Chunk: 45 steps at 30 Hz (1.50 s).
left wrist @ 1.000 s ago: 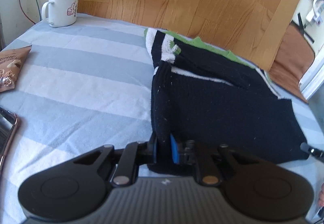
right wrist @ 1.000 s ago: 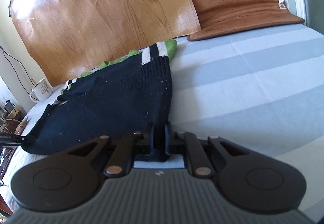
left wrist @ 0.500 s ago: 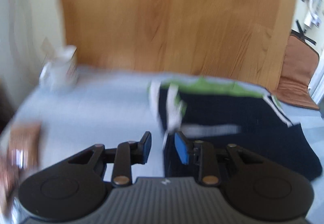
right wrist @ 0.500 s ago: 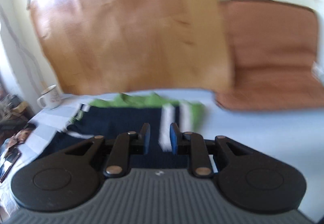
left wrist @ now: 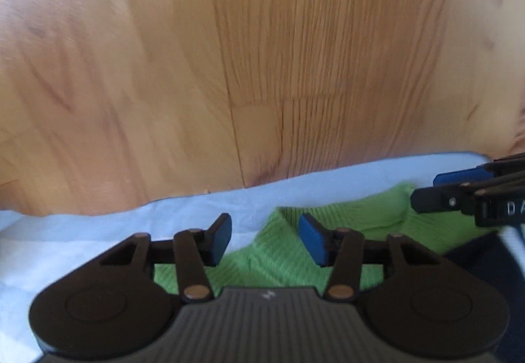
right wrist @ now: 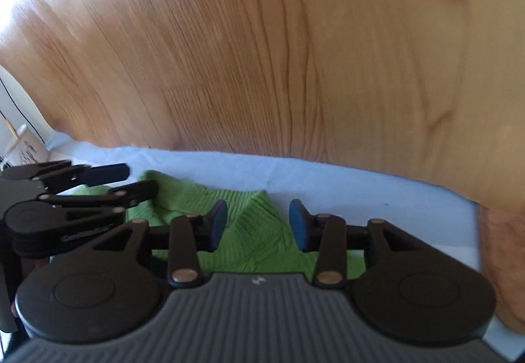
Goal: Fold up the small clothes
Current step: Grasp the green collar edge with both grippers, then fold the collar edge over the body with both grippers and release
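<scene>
A small knitted garment lies on the pale blue sheet, its green ribbed edge toward the wooden board and its dark navy body at the lower right. My left gripper hovers over the green edge, jaws opening, pads clear of the cloth. My right gripper stands over the same green edge, jaws also opening, nothing pressed between them. Each gripper shows in the other's view: the right gripper at the right edge, the left gripper at the left.
A wooden board rises close behind the garment and fills the upper view. The striped sheet runs along its foot. A white mug stands at the far left, a brown cushion at the right.
Both grippers were shut on the near edge of the navy cloth. They have let it go, opened, and swept far forward to the green edge by the board.
</scene>
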Tool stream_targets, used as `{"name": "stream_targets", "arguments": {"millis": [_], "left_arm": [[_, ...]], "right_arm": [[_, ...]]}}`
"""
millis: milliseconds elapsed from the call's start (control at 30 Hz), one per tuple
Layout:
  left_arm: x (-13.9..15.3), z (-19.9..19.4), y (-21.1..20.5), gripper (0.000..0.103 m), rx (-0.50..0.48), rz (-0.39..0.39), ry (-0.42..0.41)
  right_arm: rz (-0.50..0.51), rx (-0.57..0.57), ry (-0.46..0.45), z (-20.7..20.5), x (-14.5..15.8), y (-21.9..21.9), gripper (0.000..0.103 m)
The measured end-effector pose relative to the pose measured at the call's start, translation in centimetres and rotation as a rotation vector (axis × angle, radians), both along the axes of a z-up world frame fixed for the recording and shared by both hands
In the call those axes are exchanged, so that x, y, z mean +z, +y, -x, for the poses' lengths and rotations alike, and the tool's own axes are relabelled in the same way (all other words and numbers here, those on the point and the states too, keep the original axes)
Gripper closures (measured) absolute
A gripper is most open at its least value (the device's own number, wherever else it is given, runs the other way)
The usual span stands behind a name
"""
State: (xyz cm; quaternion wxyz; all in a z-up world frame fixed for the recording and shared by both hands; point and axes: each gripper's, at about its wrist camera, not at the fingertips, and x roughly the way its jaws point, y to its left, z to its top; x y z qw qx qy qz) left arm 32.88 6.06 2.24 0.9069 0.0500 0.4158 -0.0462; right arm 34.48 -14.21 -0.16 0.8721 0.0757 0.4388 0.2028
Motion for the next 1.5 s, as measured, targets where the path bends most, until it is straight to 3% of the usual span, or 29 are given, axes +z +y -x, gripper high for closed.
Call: {"name": "stream_targets", "arguments": {"millis": [33, 133, 200, 333, 433, 567, 700, 800, 933, 1067, 1100, 1167, 1267, 1333, 1433, 1500], "left_arm": [[-0.5, -0.4, -0.1, 0.084, -0.011, 0.018, 0.014], [-0.6, 0.2, -0.4, 0.093, -0.01, 0.002, -0.025], [0.2, 1.4, -0.4, 0.093, -0.01, -0.003, -0.055], [4.4, 5.8, 0.7, 0.093, -0.007, 0.061, -0.168], [7.6, 11.5, 1.3, 0.093, -0.027, 0.106, -0.262], [9.2, 20.6, 1.5, 0.093, -0.062, 0.115, -0.368], [7.9, 30.4, 1.1, 0.093, -0.092, 0.092, -0.461], [5.8, 36.1, 0.7, 0.093, -0.097, 0.073, -0.483], [3.4, 39.7, 0.1, 0.093, -0.086, 0.084, -0.414], [1.1, 40.3, -0.6, 0.092, -0.099, 0.062, -0.325], [1.1, 40.4, -0.6, 0.089, -0.107, 0.055, -0.32], [1.9, 41.0, -0.3, 0.088, -0.134, 0.071, -0.322], [4.0, 42.2, 1.6, 0.08, -0.182, 0.168, -0.36], [5.7, 41.9, 3.5, 0.072, -0.154, 0.225, -0.405], [7.5, 39.2, 6.0, 0.076, -0.041, 0.258, -0.426], [8.0, 36.2, 6.5, 0.079, 0.011, 0.28, -0.417]], "right_arm": [[0.016, 0.017, 0.004, -0.1, -0.4, 0.3, 0.072], [0.079, 0.035, -0.064, 0.8, -0.1, 1.0, 0.089], [0.07, 0.025, -0.095, 1.9, 1.1, 0.8, 0.09], [0.048, 0.018, -0.197, 6.3, 5.1, 0.1, 0.09], [0.067, 0.049, -0.311, 11.9, 8.1, 0.0, 0.09], [0.107, 0.103, -0.471, 21.6, 9.9, -0.3, 0.091], [0.208, 0.138, -0.646, 32.6, 7.6, 0.5, 0.091], [0.274, 0.121, -0.716, 38.8, 4.5, 1.4, 0.091], [0.284, 0.068, -0.667, 41.8, 1.6, 1.8, 0.091], [0.223, 0.021, -0.525, 40.5, 0.7, 1.1, 0.088], [0.198, 0.011, -0.51, 40.5, 0.9, 0.8, 0.084], [0.139, 0.039, -0.477, 41.7, 1.5, -0.2, 0.08], [0.024, 0.058, -0.463, 43.4, 2.9, -2.7, 0.08], [-0.022, -0.03, -0.483, 43.1, 4.0, -4.7, 0.08], [-0.051, -0.22, -0.471, 40.9, 5.3, -7.3, 0.078], [-0.094, -0.276, -0.449, 38.3, 6.3, -7.3, 0.078]]}}
